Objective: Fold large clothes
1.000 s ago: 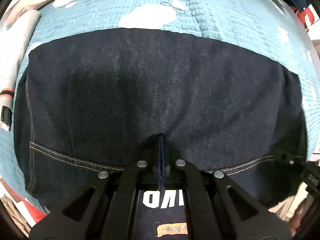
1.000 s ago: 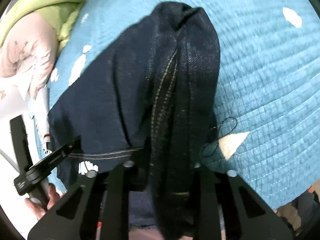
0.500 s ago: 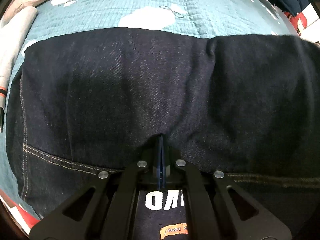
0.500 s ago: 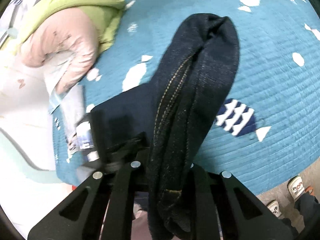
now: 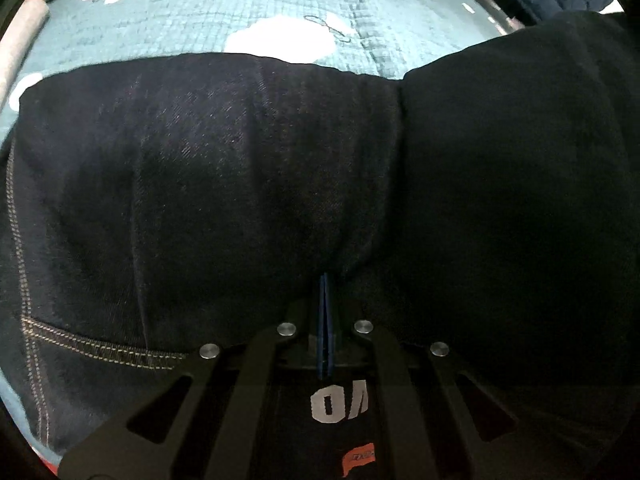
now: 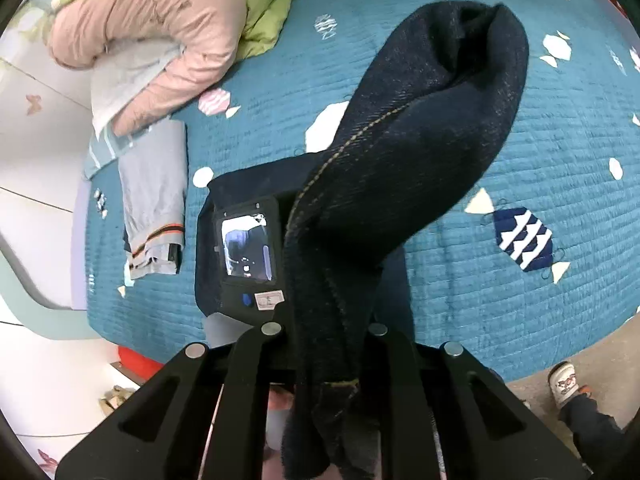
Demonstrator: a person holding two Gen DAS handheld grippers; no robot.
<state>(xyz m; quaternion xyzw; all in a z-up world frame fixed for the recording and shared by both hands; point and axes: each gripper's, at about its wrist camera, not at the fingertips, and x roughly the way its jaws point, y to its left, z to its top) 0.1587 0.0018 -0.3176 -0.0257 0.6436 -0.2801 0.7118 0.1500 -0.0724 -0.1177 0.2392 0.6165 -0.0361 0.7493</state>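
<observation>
Dark denim jeans (image 5: 208,200) lie on the teal quilt (image 5: 208,20). The left gripper (image 5: 323,292), at 6 o'clock, is pinched closed on their near edge. The right gripper (image 6: 328,344) clamps 1 lifted jeans leg, which rises toward 1 o'clock above the quilt.

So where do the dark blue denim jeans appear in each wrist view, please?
Left wrist view: the dark blue denim jeans fill the middle and right, pinched by the left gripper.
Right wrist view: they rise as a bunched column from the right gripper at bottom centre toward the upper right.
Shared landmark: the teal quilted bedspread.
</observation>
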